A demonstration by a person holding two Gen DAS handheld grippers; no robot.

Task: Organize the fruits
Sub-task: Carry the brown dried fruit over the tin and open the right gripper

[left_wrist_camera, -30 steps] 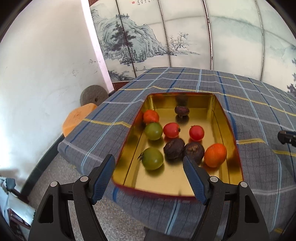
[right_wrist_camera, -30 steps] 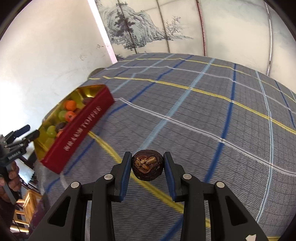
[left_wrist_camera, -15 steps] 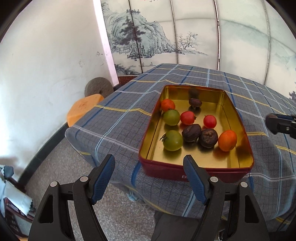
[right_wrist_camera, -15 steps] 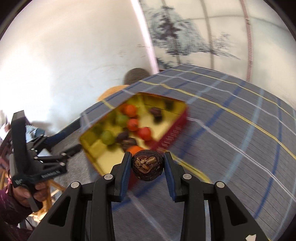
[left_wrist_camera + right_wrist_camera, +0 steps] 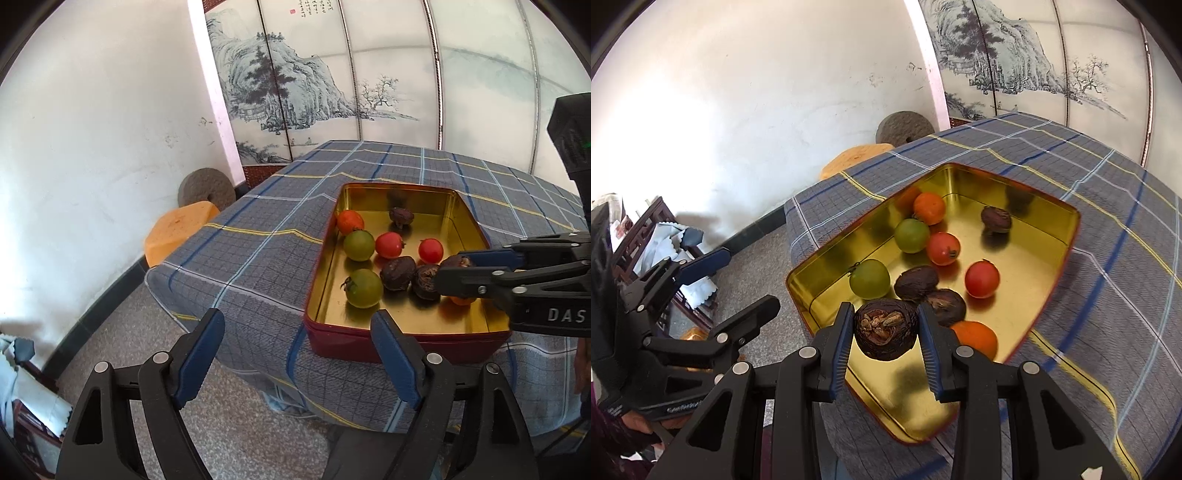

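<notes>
A red tin with a gold inside (image 5: 458, 325) (image 5: 827, 273) stands near the corner of the plaid table. It holds several fruits: red and orange tomatoes, two green tomatoes (image 5: 364, 288) (image 5: 870, 278), and dark wrinkled passion fruits (image 5: 397, 272) (image 5: 918, 282). My right gripper (image 5: 886, 330) is shut on a dark passion fruit (image 5: 885, 328) and holds it over the tin's near end; it enters the left wrist view from the right (image 5: 452, 271). My left gripper (image 5: 297, 354) is open and empty, off the table's edge in front of the tin.
The plaid tablecloth (image 5: 258, 266) hangs over the table's corner. An orange stool (image 5: 181, 229) and a round millstone (image 5: 207, 188) stand by the white wall. A painted screen (image 5: 332, 85) stands behind the table. Gravel floor lies below.
My right gripper has carried the passion fruit from the open table to above the tin. My left gripper has drawn back and left, away from the tin.
</notes>
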